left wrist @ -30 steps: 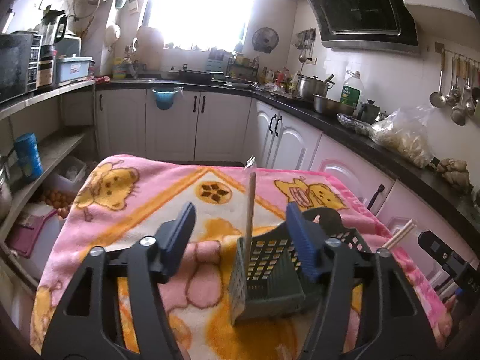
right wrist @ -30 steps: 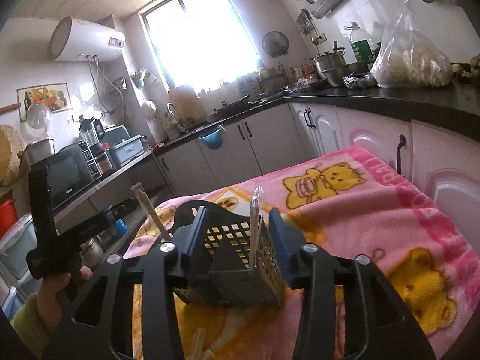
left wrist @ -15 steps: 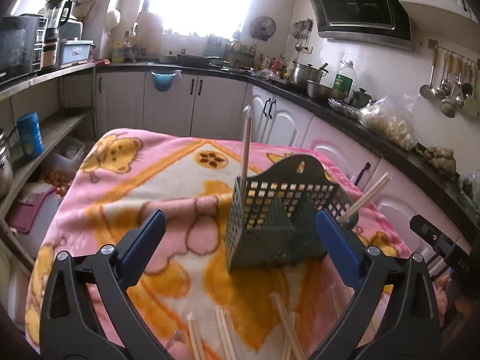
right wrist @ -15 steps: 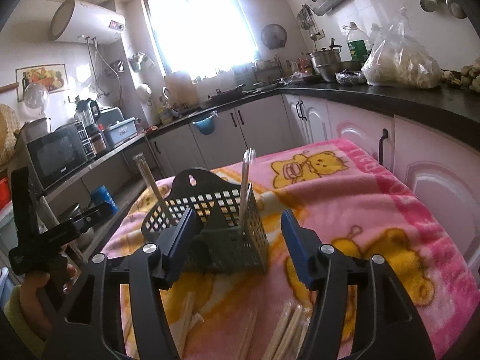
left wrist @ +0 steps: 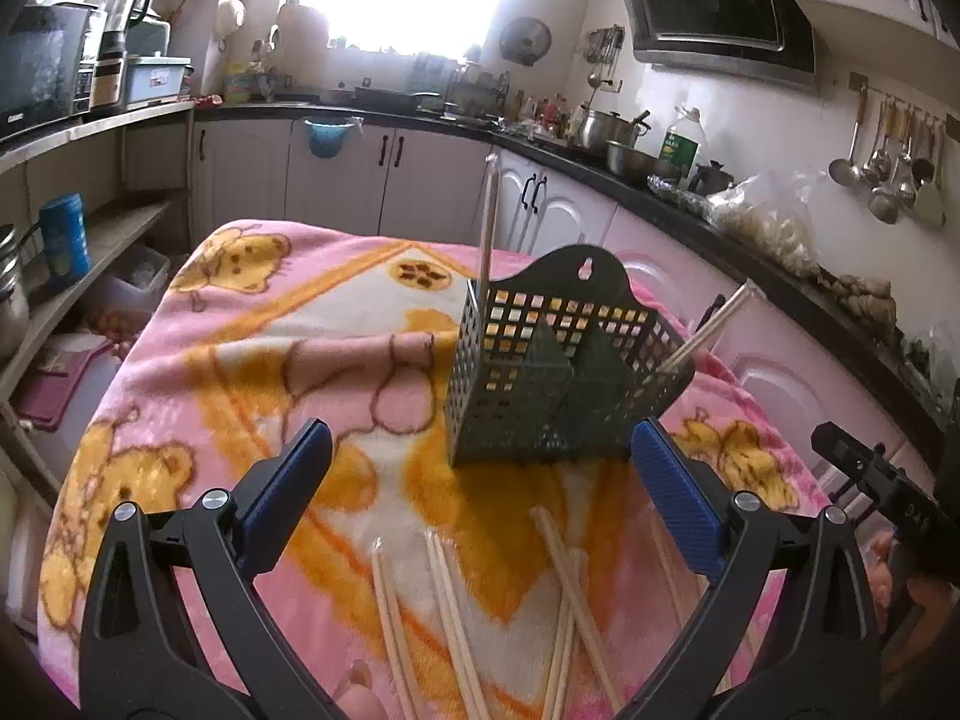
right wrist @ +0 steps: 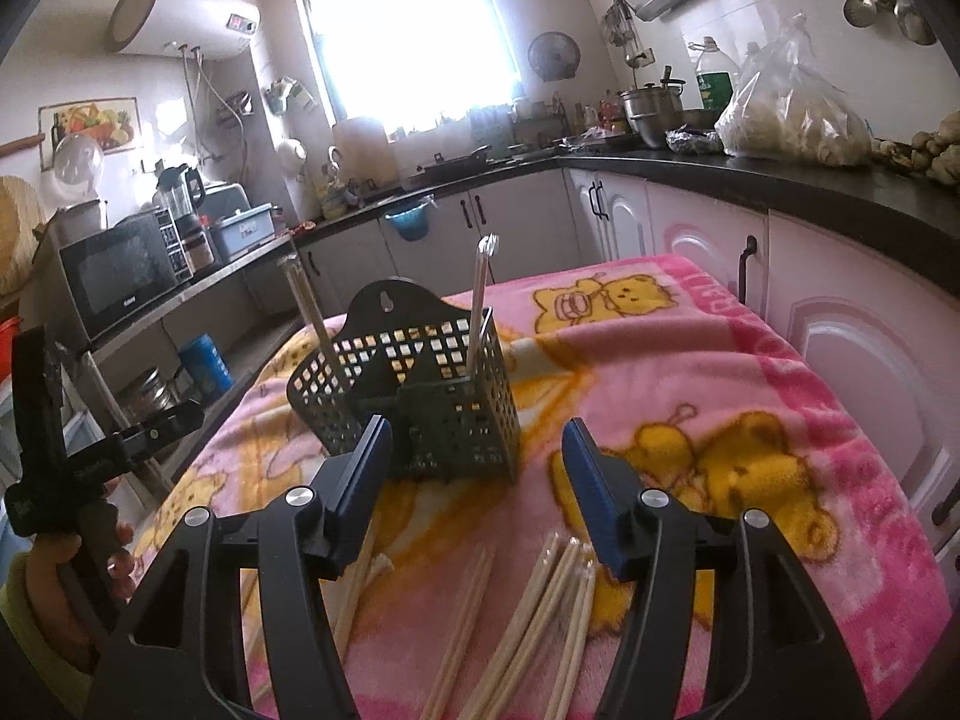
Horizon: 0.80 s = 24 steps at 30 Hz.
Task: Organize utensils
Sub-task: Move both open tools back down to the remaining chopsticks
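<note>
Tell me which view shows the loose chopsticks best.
Right wrist view: the chopsticks fan out unobstructed between its fingers. Left wrist view shows the same chopsticks on the blanket, partly cut off by the frame edge and gripper.

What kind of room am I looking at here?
A lived-in home kitchen, most likely: a range hood on the wall, ladles hanging on a rail, and a microwave on the counter. The work surface is a table under a pink blanket.

Both grippers backed off the basket

The left gripper (left wrist: 480,483) and right gripper (right wrist: 474,480) opened and withdrew from the basket (left wrist: 558,372), apparently leaving it upright on the blanket (left wrist: 270,360).
</note>
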Motion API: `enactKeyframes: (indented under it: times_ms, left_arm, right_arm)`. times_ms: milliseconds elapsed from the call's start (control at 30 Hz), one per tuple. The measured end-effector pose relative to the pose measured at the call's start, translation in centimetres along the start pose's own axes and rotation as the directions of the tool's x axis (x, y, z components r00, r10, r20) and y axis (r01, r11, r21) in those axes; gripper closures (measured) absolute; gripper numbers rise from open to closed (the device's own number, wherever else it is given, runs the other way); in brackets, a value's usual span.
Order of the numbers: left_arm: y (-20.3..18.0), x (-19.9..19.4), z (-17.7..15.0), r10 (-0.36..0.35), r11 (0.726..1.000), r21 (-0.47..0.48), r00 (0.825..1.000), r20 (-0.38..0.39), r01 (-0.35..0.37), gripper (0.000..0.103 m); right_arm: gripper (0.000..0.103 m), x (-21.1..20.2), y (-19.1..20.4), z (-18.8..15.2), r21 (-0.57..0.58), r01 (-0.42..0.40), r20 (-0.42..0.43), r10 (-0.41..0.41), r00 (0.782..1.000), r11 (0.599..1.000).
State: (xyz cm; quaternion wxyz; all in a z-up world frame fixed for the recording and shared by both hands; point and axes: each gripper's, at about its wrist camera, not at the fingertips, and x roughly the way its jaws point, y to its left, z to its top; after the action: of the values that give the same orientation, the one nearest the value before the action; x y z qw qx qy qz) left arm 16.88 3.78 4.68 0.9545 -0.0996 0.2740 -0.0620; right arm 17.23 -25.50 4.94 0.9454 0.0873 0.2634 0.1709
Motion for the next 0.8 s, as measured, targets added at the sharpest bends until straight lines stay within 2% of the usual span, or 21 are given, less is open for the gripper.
enactKeyframes:
  times_ms: [800]
  left_arm:
    - [1.4, -1.0, -5.1, 0.041, 0.999, -0.017, 0.994, -0.103, -0.043, 0.012]
  right_arm:
    - [0.046, -0.6, 1.6, -5.1, -0.063, -0.028, -0.132, 0.02, 0.991, 0.998]
